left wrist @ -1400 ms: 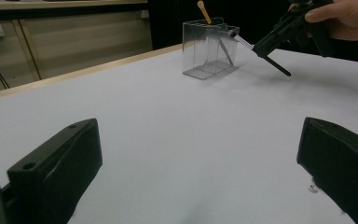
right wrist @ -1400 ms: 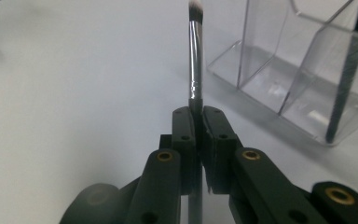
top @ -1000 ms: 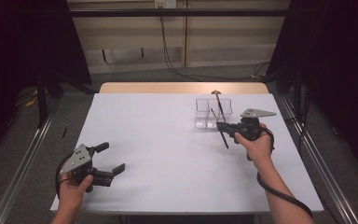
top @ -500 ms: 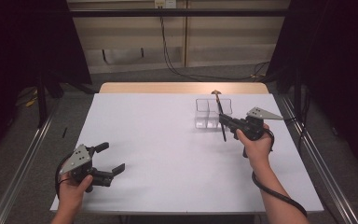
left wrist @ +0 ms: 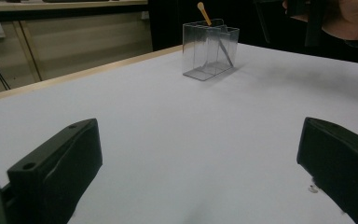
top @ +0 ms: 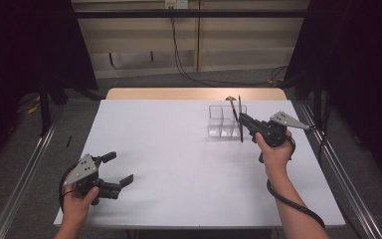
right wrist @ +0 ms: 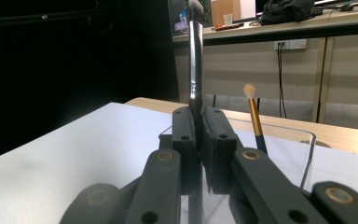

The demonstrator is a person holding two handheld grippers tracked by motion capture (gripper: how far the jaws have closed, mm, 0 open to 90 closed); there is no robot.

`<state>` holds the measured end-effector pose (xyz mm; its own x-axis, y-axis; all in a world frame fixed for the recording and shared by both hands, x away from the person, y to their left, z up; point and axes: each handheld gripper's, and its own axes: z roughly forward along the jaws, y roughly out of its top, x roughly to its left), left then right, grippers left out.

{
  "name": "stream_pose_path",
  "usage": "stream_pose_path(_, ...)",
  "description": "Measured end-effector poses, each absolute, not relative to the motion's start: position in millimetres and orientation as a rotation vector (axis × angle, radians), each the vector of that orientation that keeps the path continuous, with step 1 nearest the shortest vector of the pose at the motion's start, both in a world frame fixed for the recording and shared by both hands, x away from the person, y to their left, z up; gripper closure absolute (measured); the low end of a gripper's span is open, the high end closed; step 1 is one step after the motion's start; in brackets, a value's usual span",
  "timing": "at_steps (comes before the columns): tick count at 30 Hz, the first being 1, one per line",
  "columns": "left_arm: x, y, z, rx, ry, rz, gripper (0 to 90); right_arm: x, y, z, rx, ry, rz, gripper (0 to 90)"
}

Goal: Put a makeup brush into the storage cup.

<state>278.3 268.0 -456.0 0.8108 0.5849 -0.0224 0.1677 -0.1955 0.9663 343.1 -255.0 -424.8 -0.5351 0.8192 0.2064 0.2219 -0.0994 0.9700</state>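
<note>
The brush (right wrist: 195,60) clamped in the right gripper (right wrist: 198,135) has a glossy dark handle; the gripper's jaws look matt black plastic. Just beyond them, the organiser (top: 222,121) is clear, smooth plastic, on a matt white tabletop (top: 179,149) with a wooden far edge.

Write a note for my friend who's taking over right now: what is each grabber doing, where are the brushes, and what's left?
Right gripper: shut on the black brush, held upright beside the clear holder.
Left gripper: open, holding nothing, low over the near left part of the white table.
Done: the gold-handled brush already stands in the holder.
Left: probably lower the black brush into one of the holder's compartments, then let go. Whether its lower end is already inside can't be told.
</note>
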Motion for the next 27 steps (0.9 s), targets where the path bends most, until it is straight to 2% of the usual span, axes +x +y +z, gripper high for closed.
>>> stream_pose_path(27,278,268,-457,1.752,0.587,0.407,0.0,359,-255,-410,1.096,1.652,1.668,84.8)
